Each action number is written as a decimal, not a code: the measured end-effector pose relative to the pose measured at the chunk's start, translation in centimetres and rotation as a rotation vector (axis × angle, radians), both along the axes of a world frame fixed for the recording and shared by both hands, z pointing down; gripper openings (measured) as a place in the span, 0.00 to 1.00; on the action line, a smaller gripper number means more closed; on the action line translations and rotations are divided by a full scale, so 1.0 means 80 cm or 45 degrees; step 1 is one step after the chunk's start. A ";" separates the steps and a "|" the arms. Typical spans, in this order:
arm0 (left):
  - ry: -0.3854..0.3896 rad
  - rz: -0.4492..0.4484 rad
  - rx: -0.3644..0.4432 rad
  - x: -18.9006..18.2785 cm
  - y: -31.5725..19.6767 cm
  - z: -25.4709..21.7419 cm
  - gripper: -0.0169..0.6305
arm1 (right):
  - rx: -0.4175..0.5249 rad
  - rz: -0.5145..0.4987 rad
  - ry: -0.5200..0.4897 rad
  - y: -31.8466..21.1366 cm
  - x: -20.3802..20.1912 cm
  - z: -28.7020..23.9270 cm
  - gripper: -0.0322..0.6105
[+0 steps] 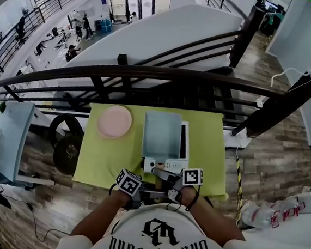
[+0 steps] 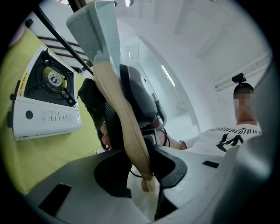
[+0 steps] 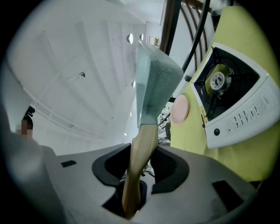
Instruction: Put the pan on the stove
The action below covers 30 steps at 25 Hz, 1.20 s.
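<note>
With both my forearms bent in close to my chest, the left gripper point(image 2: 142, 173) and right gripper point(image 3: 136, 177) each pinch the pale wooden handle point(image 2: 122, 127) of the square light-teal pan point(image 1: 162, 135), raised beyond their jaws above the white tabletop gas stove point(image 2: 46, 114).

The left gripper point(image 2: 142, 171) is clamping the wooden handle point(image 2: 119, 109) of the pale pan point(image 2: 98, 35), holding it raised beside the white stove point(image 2: 43, 105).
</note>
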<state>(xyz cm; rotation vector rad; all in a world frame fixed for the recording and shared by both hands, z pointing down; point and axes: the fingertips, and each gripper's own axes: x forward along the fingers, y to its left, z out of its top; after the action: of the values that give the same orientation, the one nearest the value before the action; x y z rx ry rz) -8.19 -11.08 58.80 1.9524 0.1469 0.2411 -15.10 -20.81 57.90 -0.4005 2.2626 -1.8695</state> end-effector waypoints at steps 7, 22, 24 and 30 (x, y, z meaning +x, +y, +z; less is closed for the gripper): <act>-0.006 0.030 -0.037 -0.002 -0.005 0.024 0.21 | -0.044 0.021 0.004 -0.007 -0.001 0.028 0.27; -0.013 0.052 -0.164 0.048 -0.053 0.100 0.21 | -0.127 -0.003 0.048 -0.055 0.048 0.113 0.28; -0.015 0.056 -0.171 0.053 -0.061 0.113 0.21 | -0.141 0.005 0.048 -0.062 0.055 0.127 0.28; -0.024 0.039 -0.231 0.062 -0.071 0.147 0.21 | -0.199 0.001 0.042 -0.072 0.063 0.165 0.28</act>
<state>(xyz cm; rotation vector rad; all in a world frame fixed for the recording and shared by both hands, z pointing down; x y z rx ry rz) -3.23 -16.78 70.56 1.7684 0.1801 0.2577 -10.06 -26.56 71.11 -0.4582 2.1429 -2.0616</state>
